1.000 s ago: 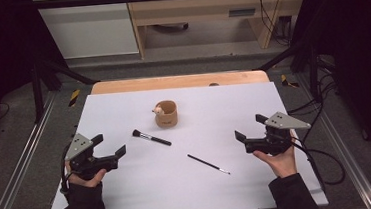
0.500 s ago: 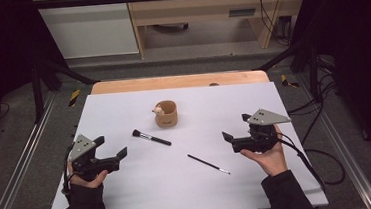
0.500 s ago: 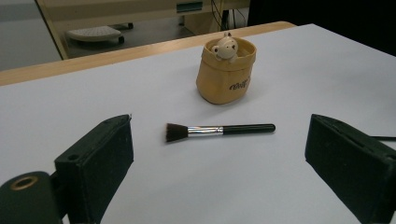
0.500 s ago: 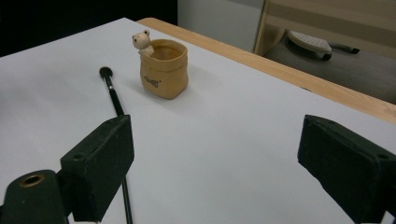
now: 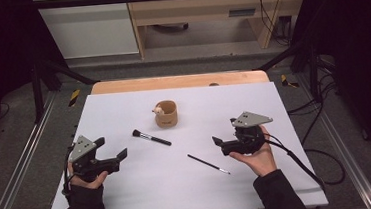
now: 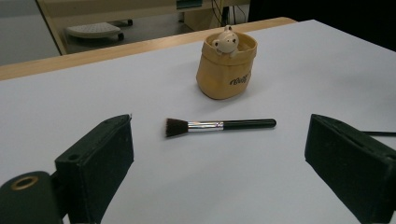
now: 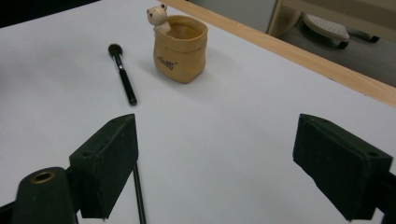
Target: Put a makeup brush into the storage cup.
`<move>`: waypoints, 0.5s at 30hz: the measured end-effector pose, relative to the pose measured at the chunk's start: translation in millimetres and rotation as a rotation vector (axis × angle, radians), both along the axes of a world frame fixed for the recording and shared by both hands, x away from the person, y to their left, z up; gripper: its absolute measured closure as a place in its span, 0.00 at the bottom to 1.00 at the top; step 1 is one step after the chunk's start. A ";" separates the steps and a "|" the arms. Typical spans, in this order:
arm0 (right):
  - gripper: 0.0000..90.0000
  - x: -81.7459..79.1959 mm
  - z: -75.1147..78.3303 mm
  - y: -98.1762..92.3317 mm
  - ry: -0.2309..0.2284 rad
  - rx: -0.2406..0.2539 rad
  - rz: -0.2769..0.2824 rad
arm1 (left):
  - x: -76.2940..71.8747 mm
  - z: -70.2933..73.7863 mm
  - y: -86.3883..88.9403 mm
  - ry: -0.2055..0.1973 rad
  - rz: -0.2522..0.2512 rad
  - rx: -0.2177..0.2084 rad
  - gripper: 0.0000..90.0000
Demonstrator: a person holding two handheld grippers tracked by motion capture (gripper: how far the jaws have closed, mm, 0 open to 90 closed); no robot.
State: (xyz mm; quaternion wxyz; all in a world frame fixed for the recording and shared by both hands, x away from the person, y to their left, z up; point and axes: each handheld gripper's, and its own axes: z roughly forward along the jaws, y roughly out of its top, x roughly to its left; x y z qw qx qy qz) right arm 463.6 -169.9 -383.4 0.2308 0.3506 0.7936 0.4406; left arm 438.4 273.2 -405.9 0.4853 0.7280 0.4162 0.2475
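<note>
One thin brush [image 7: 138,196] beside right gripper's [image 5: 219,144] left jaw.

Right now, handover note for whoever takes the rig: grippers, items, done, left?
Left gripper: open, holding nothing, aimed at the thick brush.
Right gripper: open though its jaws have just been closing a little, nothing between them, near the thin brush.
Both brushes lie flat on the white table, apart from each other. The tan bear cup stands upright beyond them.
Done: nothing picked up yet.
Left: probably grasp each brush and stand both in the cup.
</note>
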 end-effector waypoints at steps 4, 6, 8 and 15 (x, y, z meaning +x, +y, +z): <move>0.18 1.6 -4.9 7.0 0.020 -0.021 0.013 | -0.1 -0.3 0.1 0.002 -0.001 0.002 0.08; 0.18 2.3 -7.8 10.0 0.033 -0.033 0.019 | -0.1 -0.4 0.2 0.002 -0.001 0.002 0.08; 0.19 2.7 -10.4 13.2 0.046 -0.045 0.023 | -0.1 -0.5 0.2 0.003 0.000 0.000 0.08; 0.20 4.1 -19.1 21.2 0.080 -0.075 0.049 | 0.1 -0.9 0.1 0.005 -0.002 0.002 0.08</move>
